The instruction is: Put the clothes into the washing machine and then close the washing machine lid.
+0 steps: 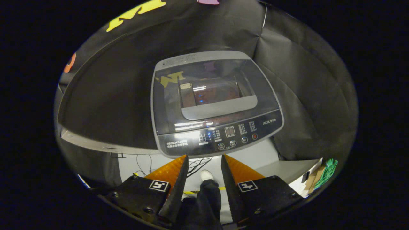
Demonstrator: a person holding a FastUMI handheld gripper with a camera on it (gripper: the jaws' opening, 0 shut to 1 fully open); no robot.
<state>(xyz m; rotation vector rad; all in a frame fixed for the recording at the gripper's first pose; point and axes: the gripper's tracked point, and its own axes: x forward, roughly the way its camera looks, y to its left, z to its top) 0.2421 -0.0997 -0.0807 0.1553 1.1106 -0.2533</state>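
Jaws stand apart with nothing pressed between them; we see the gripper [203,159] held above the floor, a person's dark trouser leg [207,198] and pale shoe [206,175] showing in the gap. Just beyond the fingertips lies the washing machine [217,105], its glass lid [212,92] down, control panel [223,135] nearest us.

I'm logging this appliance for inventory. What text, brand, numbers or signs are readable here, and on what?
"AUX": brand mark on the washing machine, at the right of its control panel.
Small print line at the panel's left: too blurred to read.
Display and button captions: too small to read.
Gripper, fingers open just before the panel: a patterned square tag on each side, no words.
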